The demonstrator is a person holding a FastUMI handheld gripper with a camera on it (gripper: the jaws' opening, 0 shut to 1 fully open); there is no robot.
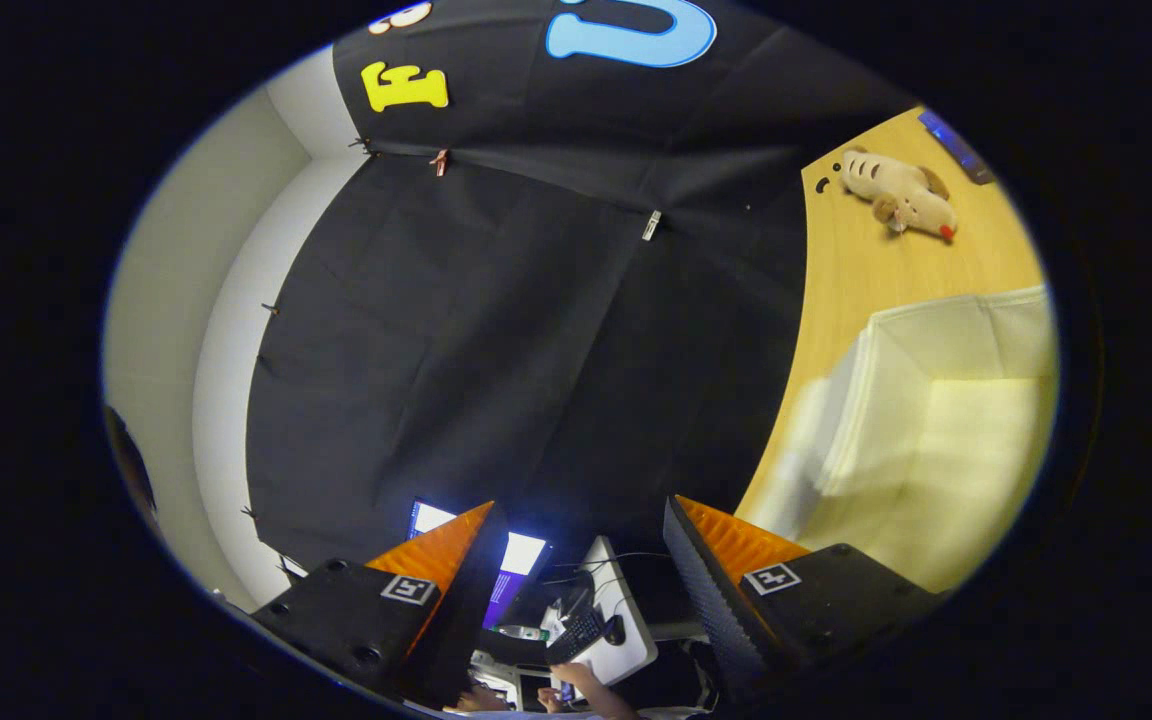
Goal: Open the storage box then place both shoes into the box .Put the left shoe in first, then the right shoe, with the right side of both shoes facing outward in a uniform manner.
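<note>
gripper (584, 560) released, fingers spread, nothing between | camera rolled sideways, likely swinging toward the work | storage box (936, 430) off the right finger on wooden table (856, 270) | plush toy (898, 195) beyond box | shoes unseen

No readable text; square coded markers sit on both fingers (456, 570) only.

The single fisheye camera rides on the gripper (584, 560), rolled sideways, looking past its two parted fingers at the booth's black cloth wall (496, 330) mid-frame, with the wooden table (856, 270) and pale storage box (946, 420) close at right.
</note>
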